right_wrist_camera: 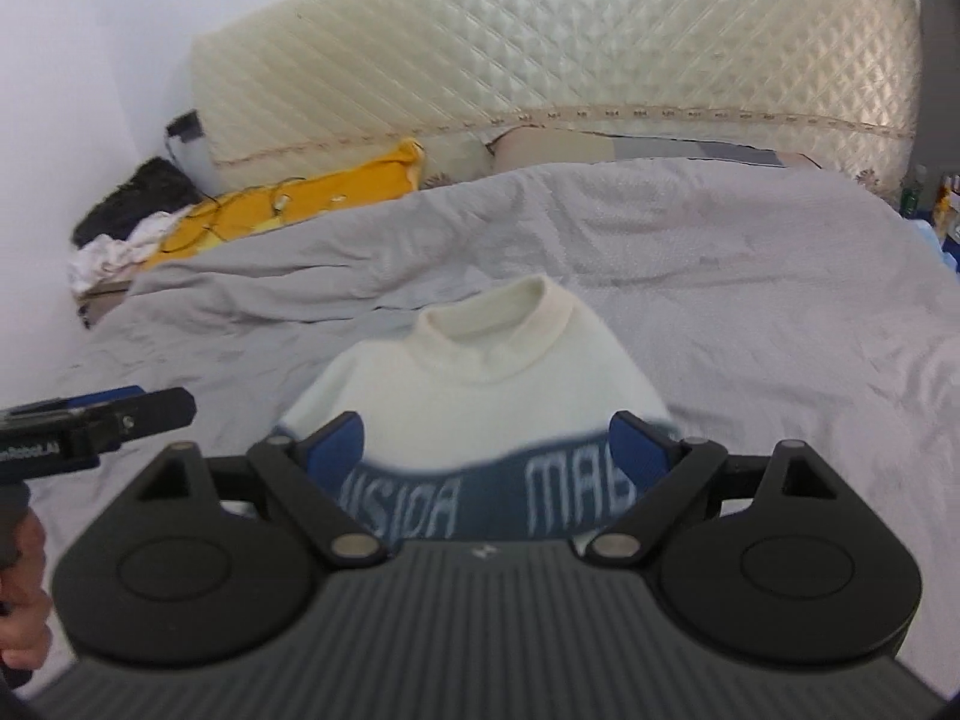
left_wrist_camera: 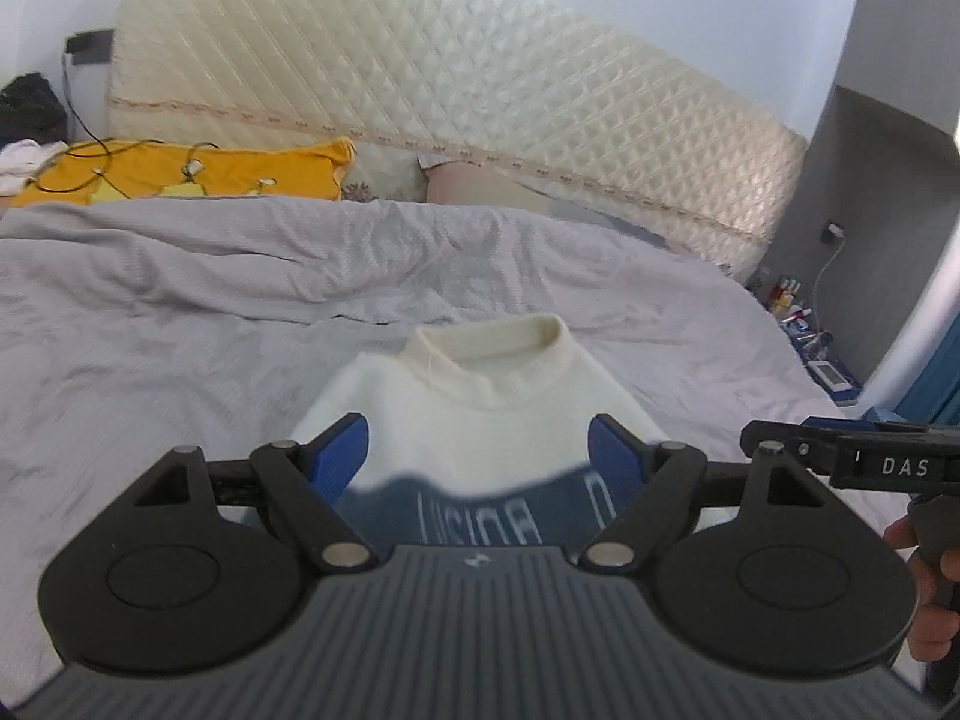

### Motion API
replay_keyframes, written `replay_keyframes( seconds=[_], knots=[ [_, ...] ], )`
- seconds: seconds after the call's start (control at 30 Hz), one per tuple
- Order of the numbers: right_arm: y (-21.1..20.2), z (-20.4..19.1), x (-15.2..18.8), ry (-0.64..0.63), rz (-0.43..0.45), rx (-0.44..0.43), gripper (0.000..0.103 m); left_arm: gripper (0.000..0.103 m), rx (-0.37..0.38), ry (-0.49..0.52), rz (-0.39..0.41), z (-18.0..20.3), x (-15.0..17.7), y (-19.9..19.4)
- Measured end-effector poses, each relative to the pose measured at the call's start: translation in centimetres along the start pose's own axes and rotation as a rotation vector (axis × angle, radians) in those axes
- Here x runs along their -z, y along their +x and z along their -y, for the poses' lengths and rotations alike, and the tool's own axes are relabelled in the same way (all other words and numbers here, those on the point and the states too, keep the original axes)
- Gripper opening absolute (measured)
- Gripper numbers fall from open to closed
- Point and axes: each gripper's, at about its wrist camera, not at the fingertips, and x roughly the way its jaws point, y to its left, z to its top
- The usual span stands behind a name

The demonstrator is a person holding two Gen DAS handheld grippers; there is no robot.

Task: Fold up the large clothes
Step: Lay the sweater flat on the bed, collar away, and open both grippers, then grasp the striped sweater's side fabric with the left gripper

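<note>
A cream sweater (left_wrist_camera: 480,408) with a dark blue lettered band lies on the grey duvet (left_wrist_camera: 180,312) of the bed, collar pointing toward the quilted headboard (left_wrist_camera: 420,90), its sleeves seemingly already tucked in so the body forms a narrow panel. Both sets of tongs are spread wide and pinch nothing: the left tongs (left_wrist_camera: 478,450) and the right tongs (right_wrist_camera: 486,447) each hover over the blue band (right_wrist_camera: 498,498), side by side. The step in hand looks like the bottom-to-top fold, so each should drop to a separate hem corner, not the middle, and catch all the layers together. Lifting both corners level and carrying them toward the collar (right_wrist_camera: 498,330) would keep the edges aligned; an uneven pull would probably skew the soft knit.
</note>
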Motion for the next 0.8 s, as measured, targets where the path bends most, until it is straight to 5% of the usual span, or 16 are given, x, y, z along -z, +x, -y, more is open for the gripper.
replay_keyframes(
  seconds=[0.33,0.5,0.8],
  knots=[
    [-10.0,-2.7,7.8,0.045,0.053,-0.022,0.090,0.084,-0.066,-0.090,0.016,-2.7,8.9,-13.0],
    [-11.4,-3.0,11.2,0.054,0.067,-0.007,0.090,0.084,-0.131,-0.153,-0.004,-5.3,13.4,-14.0],
    [-8.0,-0.9,15.7,0.134,0.006,-0.014,0.090,0.084,-0.255,-0.453,-0.046,-12.5,16.9,-11.6]
  ],
)
